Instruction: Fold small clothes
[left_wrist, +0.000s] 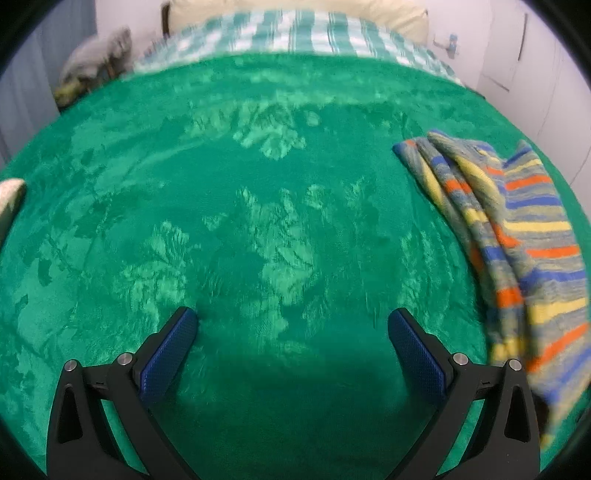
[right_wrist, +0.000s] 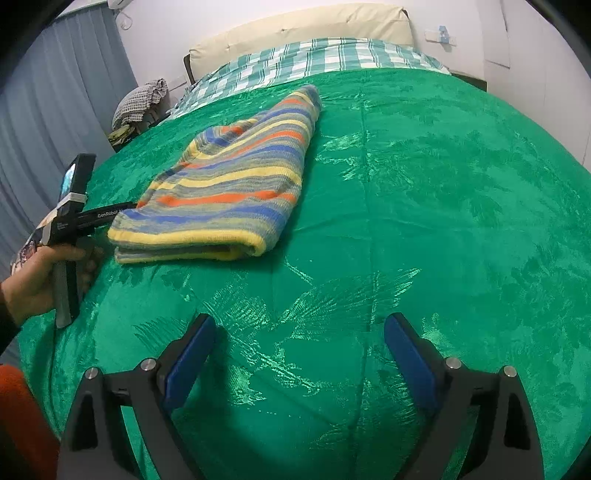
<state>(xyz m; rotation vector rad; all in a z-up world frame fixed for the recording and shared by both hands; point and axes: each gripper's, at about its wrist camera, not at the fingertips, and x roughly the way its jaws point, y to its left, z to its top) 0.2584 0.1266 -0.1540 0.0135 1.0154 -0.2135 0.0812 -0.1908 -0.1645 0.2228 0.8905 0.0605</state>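
We worked over the green blanket (right_wrist: 424, 206) that covered the bed, with a checked sheet (right_wrist: 314, 59) showing at its head. The striped garment (right_wrist: 236, 184) lay on the blanket, already doubled over with its yellow hem nearest us. Our left gripper (left_wrist: 291, 325) stood wide and held nothing, just beside the garment's left edge; our right gripper (right_wrist: 299, 332) was equally wide and empty, well short of the hem. We judged the next fold needed both grippers pinching matching corners through all layers, lifting evenly so the stripes stayed aligned.
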